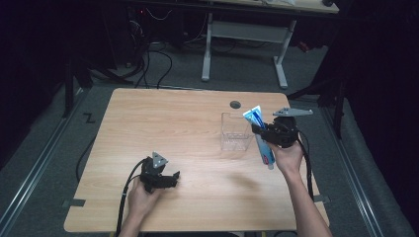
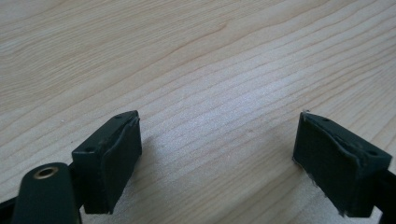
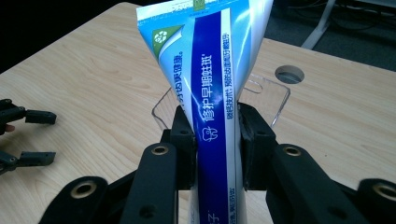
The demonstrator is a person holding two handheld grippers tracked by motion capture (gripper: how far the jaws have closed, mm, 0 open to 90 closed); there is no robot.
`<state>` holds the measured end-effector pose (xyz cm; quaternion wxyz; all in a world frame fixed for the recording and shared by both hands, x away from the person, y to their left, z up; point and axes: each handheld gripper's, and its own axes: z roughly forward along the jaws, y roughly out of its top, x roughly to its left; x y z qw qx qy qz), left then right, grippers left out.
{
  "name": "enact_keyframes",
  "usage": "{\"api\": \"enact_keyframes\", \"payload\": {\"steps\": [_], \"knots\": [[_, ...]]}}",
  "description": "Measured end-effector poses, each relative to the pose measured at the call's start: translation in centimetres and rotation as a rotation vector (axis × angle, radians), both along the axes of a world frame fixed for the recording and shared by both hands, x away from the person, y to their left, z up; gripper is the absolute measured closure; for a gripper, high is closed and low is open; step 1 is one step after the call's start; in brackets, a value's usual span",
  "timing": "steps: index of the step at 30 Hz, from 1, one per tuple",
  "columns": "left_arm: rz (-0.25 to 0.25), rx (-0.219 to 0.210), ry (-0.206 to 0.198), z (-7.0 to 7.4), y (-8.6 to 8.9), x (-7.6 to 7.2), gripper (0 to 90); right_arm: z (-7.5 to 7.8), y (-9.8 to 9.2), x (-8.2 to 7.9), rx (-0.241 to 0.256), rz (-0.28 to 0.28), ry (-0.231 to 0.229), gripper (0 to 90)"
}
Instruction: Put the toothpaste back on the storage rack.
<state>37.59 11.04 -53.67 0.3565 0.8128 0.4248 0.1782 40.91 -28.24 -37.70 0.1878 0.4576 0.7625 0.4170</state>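
Note:
A blue and white toothpaste tube [image 1: 261, 137] hangs in the air at the table's right side, its flat crimped end up. My right gripper [image 1: 263, 132] is shut on its middle; in the right gripper view the tube [image 3: 212, 84] stands between the two black jaws. Just left of it a clear plastic box [image 1: 234, 131] stands upright and open-topped, its rim [image 3: 280, 88] showing behind the tube. My left gripper [image 1: 173, 178] rests low over the table near the front left, open, with bare wood between its pads [image 2: 116, 158].
The wooden table [image 1: 163, 128] has a round cable hole [image 1: 235, 104] behind the box. Beyond the far edge stand a white desk frame [image 1: 244, 44] and loose cables on the grey floor. The left gripper [image 3: 28, 135] shows far off in the right gripper view.

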Motion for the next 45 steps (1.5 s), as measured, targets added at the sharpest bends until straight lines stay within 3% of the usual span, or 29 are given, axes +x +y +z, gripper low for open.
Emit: {"api": "enact_keyframes", "payload": {"steps": [17,26,39,45], "knots": [[0.000,0.000,0.000,0.0,0.0,0.0,15.5,2.4,1.5,1.6,0.003,0.011,-0.038,71.3],[0.001,0.000,0.000,0.0,0.0,0.0,15.5,2.9,2.4,2.5,-0.007,0.010,-0.048,71.1],[0.001,-0.001,-0.001,0.0,0.0,0.0,15.6,3.9,3.4,3.9,0.028,0.004,-0.071,71.1],[0.001,0.000,-0.001,0.0,0.0,0.0,15.5,3.9,4.2,4.7,0.002,0.001,-0.082,71.1]]}}
